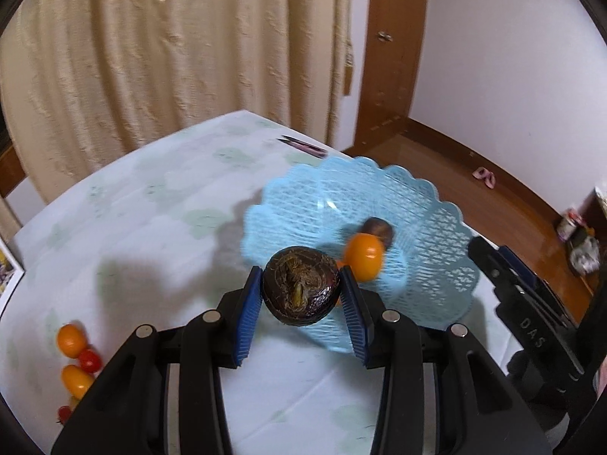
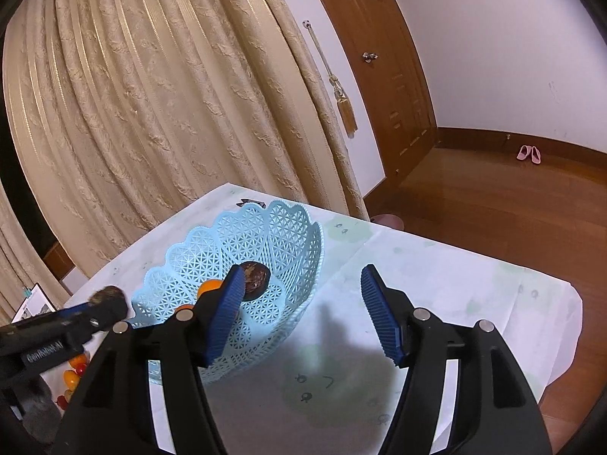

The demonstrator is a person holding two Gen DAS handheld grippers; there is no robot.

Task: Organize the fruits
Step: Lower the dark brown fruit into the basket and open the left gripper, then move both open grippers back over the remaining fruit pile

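Note:
My left gripper (image 1: 301,290) is shut on a dark brown round fruit (image 1: 301,284) and holds it above the near rim of a light blue lattice basket (image 1: 428,227). In the basket lie an orange fruit (image 1: 363,257) and another dark brown fruit (image 1: 377,229). In the right wrist view the basket (image 2: 265,235) holds the dark fruit (image 2: 255,277) and the orange fruit (image 2: 209,287). My right gripper (image 2: 299,295) is open and empty, just right of the basket. The left gripper (image 2: 102,305) shows there at the left with its dark fruit.
Orange and red small fruits (image 1: 77,360) lie on the table's near left, also seen in the right wrist view (image 2: 74,373). A pale patterned tablecloth (image 1: 151,208) covers the table. A dark small object (image 1: 303,146) lies at the far edge. Curtains hang behind.

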